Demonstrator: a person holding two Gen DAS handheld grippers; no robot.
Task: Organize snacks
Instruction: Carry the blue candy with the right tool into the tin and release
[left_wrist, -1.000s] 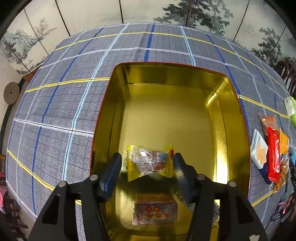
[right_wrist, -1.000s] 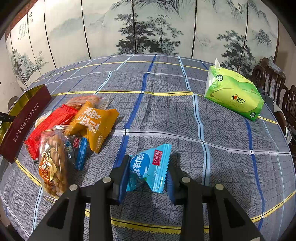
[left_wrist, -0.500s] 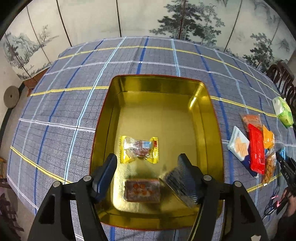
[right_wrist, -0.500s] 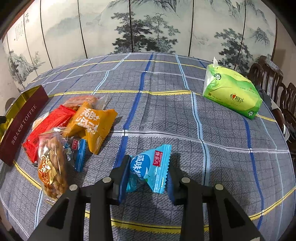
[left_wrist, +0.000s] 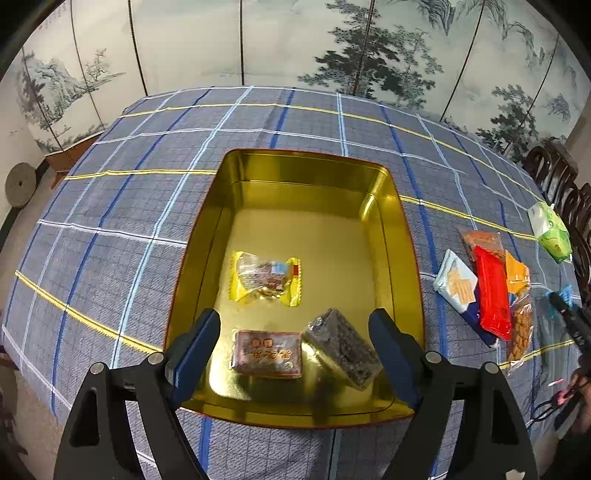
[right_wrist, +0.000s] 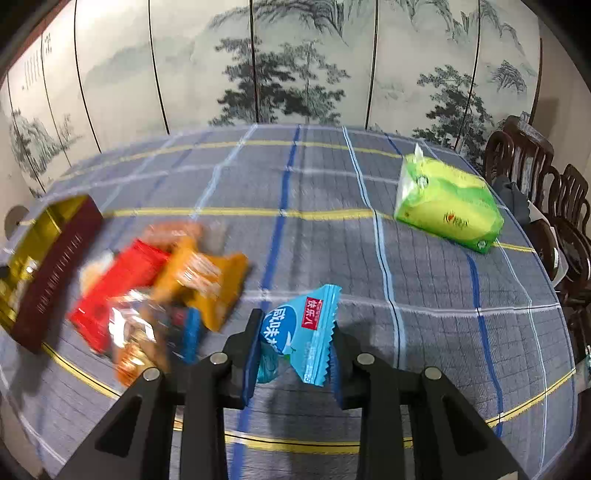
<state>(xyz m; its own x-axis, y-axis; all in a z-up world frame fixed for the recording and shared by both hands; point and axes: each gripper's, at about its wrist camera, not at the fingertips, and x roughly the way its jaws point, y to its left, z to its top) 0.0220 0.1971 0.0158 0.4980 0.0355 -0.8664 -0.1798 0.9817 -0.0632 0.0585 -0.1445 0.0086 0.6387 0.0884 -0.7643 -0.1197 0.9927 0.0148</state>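
With the blue packet (right_wrist: 301, 332) already clamped between the jaws of the right gripper (right_wrist: 293, 354) at the bottom centre of its view, the step in hand looks like carrying it over to the gold tin (left_wrist: 413, 295). Gripped by one end, it will likely flop, so a level, unhurried carry would suit. Blur over the loose snack pile (right_wrist: 162, 291) at left suggests the hand is swinging; it should clear that pile instead of brushing it. Across in the left view, the left gripper (left_wrist: 295, 350) hangs low in frame, jaws spread wide and holding nothing. Beyond them three snacks lie in the tin: a pink bar (left_wrist: 267, 354), a dark bar (left_wrist: 341, 347) tilted beside it, a yellow wrapper (left_wrist: 266, 277) farther back. Bare floor toward the tin's far end, upper centre, seems the best landing spot. Past the pile, the green tissue pack (right_wrist: 447, 210) sits at upper right on the table (right_wrist: 443, 295).
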